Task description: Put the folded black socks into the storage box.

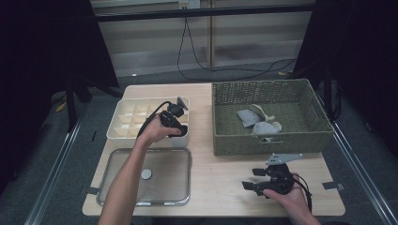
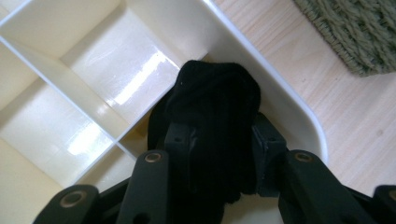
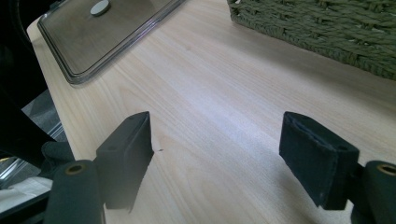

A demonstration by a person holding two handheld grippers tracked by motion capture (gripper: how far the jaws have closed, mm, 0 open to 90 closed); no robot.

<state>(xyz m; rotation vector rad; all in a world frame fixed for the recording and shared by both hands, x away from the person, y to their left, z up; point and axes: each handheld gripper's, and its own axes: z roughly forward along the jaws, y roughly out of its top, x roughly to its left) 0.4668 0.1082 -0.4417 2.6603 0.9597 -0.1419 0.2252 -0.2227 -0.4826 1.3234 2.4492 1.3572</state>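
— Starting with the biggest, what stood where?

— Spanning the scene was the wooden table (image 1: 213,183). At its far right sat the woven basket (image 1: 309,96), with a few grey socks (image 1: 257,123) lying in it. Far left sat the cream divided box (image 1: 123,125), and nearer the person, just in front of that box, the clear lid (image 1: 164,180) lay flat on the table.

— And the hands?

— The left gripper (image 1: 180,129) was over the box's near right corner, pointing down into it. The right gripper (image 1: 251,180) hovered low over bare table in front of the basket, well apart from the box.

— Was either one holding something?

— The left one was clenched on a black sock (image 2: 212,100); in the left gripper view the bundle sat squeezed between the jaws, its end down in the corner compartment beside the rim. Whether it touched the compartment floor I couldn't tell, since the sock hid that spot.

— The right?

— Its jaws stood wide apart with only wood grain between them in the right gripper view.
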